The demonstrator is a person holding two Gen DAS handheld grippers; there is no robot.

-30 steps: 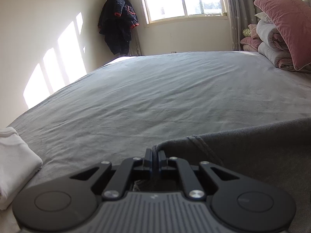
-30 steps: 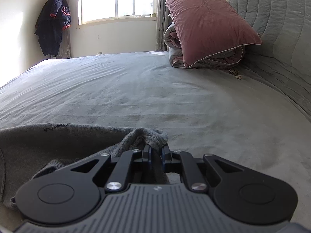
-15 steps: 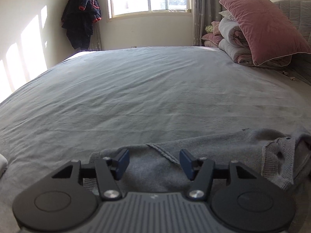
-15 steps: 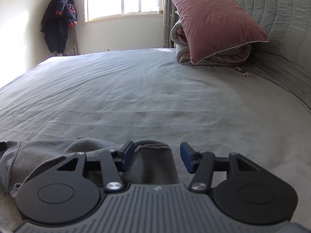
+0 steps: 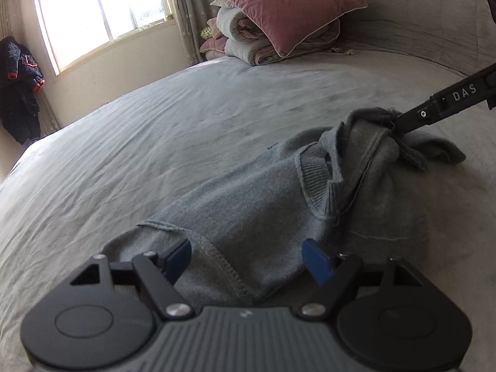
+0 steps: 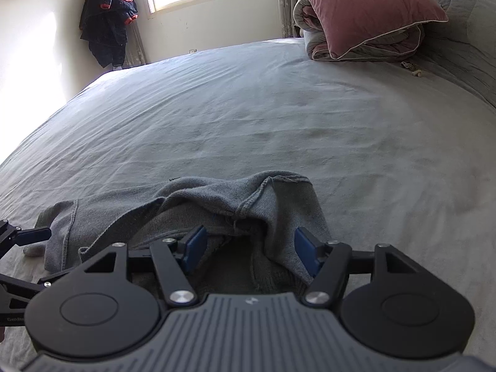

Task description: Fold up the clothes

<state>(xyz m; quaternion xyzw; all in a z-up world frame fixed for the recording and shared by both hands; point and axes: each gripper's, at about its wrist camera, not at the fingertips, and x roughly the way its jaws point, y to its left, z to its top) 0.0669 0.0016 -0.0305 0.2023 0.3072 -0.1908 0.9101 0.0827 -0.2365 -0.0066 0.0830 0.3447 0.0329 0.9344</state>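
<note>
Left wrist view: the left gripper (image 5: 246,257) has its jaws apart and opening. Its blue pads (image 5: 316,265) stand clear on either side of a stitched hem of the grey garment (image 5: 248,207), which lies between them without being pressed. The garment is spread in a long band across the near part of the grey bed sheet (image 5: 155,142), running from the gripper toward the upper right, where it bunches into a raised, crumpled heap. The right gripper (image 5: 400,124) enters from the right edge as a dark bar whose tip sits at that heap; from this view it cannot be told whether it touches the cloth. Beyond the garment the sheet is open as far as a pink pillow (image 5: 285,9) resting on a folded duvet (image 5: 248,43) by the quilted headboard (image 5: 418,15). The far edge of the bed meets the wall below a window (image 5: 102,15)

Right wrist view: the right gripper (image 6: 248,249) also has its jaws apart and opening. A loose fold of the grey garment (image 6: 217,204) slumps between the blue pads (image 6: 195,248), close against both but not clamped. The left gripper (image 6: 34,235) shows at the left edge, beside the garment's hemmed end. Ahead, the bed sheet (image 6: 248,108) lies open up to the pink pillow (image 6: 365,9) at upper right; a dark jacket (image 6: 108,18) hangs in the far corner, past the left bed edge
</note>
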